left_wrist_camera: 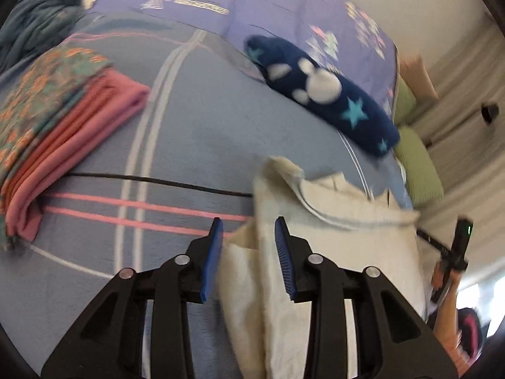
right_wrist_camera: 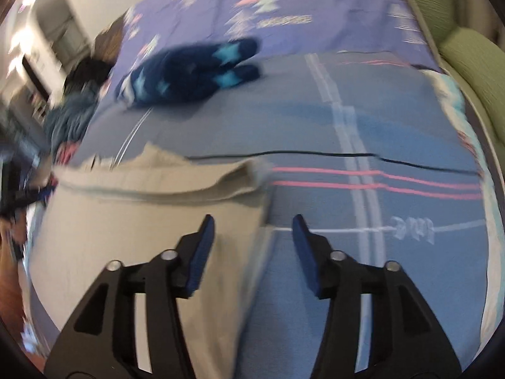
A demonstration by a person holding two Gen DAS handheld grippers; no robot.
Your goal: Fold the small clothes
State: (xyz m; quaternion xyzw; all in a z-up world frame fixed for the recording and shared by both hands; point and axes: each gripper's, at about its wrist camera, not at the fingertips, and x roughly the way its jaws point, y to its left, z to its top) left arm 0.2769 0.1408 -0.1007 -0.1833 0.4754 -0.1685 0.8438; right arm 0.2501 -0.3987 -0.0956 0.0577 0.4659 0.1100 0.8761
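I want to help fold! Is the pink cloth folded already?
Yes, folded. The pink cloth lies in neat stacked layers with a rounded fold edge, under a patterned cloth, on the blue bedspread.

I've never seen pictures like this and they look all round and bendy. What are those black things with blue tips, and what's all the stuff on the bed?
Those black things are grabbing tools that a person holds, one in each hand. Each has a small camera looking along its two blue jaws, and its lens bends the picture round.

One picture comes from the left gripper, the other from the right gripper. Both have their jaws open, so nothing is pinched yet.

Below them is a blue bedspread with pink and white stripes. On it lies a cream garment, the one being folded. The left jaws sit over its edge, and the right jaws sit over its other edge.

Further back is a navy fleece piece with stars. At the left sits a stack of folded clothes, pink and patterned. A thin black cable runs across the bed.
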